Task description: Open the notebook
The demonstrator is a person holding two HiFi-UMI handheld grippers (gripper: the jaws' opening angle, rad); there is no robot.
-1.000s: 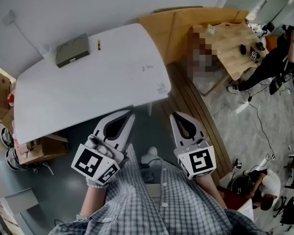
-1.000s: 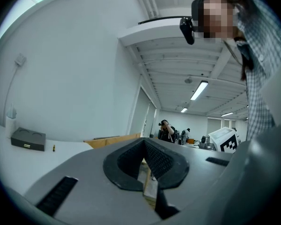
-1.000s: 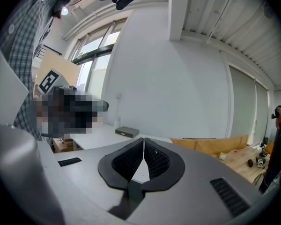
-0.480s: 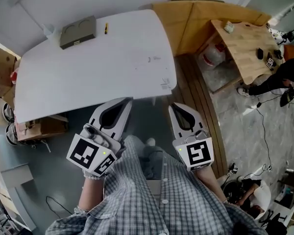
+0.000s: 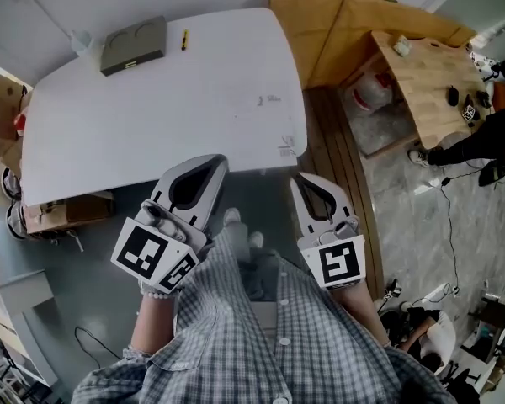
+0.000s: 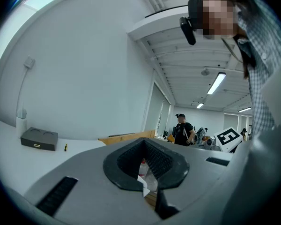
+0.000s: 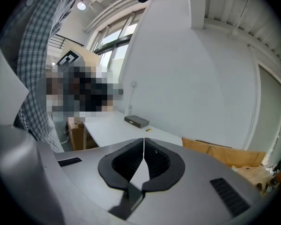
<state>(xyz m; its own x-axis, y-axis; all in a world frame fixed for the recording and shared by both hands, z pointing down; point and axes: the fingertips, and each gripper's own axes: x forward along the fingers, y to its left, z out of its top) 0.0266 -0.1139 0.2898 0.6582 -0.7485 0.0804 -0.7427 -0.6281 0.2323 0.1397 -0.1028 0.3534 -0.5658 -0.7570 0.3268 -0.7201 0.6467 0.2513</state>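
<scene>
left gripper and right gripper, ribbed black jaws pressed together, near smooth white round-cornered table

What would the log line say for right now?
left claw: shut, empty | right claw: shut, empty | grey box: far corner of table, untouched

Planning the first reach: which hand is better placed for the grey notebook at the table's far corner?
Left, probably. The notebook lies far left on the table; the left tongs are on that side, the right tongs further off. Both are shut and empty.
</scene>
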